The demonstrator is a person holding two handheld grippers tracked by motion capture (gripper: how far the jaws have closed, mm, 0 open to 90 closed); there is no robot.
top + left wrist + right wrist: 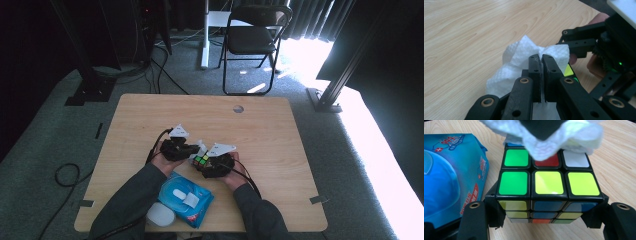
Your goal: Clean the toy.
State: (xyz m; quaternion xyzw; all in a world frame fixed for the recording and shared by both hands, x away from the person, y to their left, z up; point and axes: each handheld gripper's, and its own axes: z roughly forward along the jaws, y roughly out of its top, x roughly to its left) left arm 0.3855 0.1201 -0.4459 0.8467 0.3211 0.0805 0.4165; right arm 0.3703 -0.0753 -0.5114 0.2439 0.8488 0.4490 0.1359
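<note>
A scrambled multicoloured plastic puzzle cube (pixel 548 186) is clamped between the right gripper's (pixel 548 220) jaws, just beside the blue wet-wipe pack (pixel 449 180). A crumpled white tissue (pixel 514 62), pinched tight by the left gripper (pixel 540 58), is pressed onto the cube's top.

Puzzle cube (pixel 548 185), clamped between right gripper (pixel 548 220) jaws; white tissue (pixel 544 137) draped over cube's far edge; blue wipes pack (pixel 449 177) left of cube, on wooden table (pixel 619 170)

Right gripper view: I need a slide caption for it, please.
Right gripper clamps a scrambled puzzle cube while a white wipe rubs its top, blue wipes pack alongside.
</note>
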